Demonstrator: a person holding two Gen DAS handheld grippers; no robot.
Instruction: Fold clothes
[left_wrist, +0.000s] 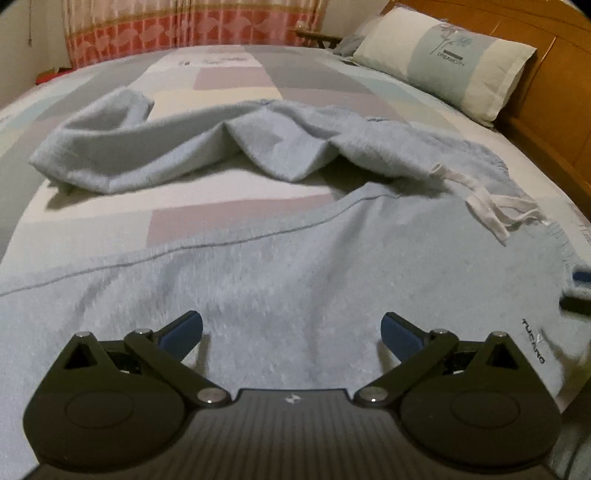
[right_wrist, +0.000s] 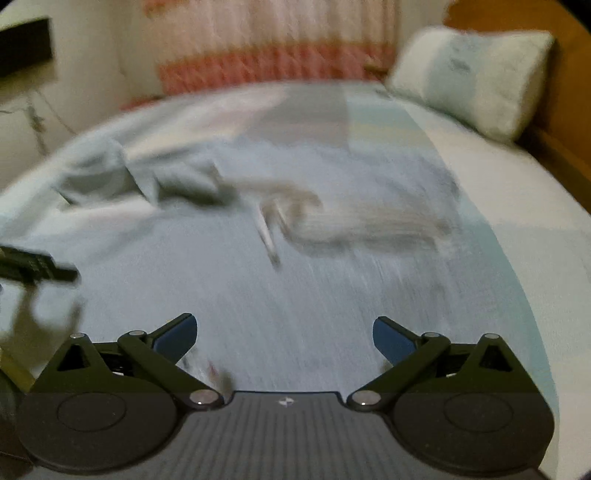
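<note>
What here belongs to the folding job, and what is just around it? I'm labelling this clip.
Job:
- light blue fleece garment, spread rumpled on the bed
- its white drawstring
- left gripper, open
- right gripper, open

Just around:
- pillow
- patchwork bedspread
- wooden headboard
- curtain

Patchwork bed (left_wrist: 207, 218) bears blue fleece garment (left_wrist: 280, 266), pillow (left_wrist: 443, 62).

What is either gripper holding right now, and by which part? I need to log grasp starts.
Nothing is held. The left gripper and right gripper both stand open above the blue garment.
</note>
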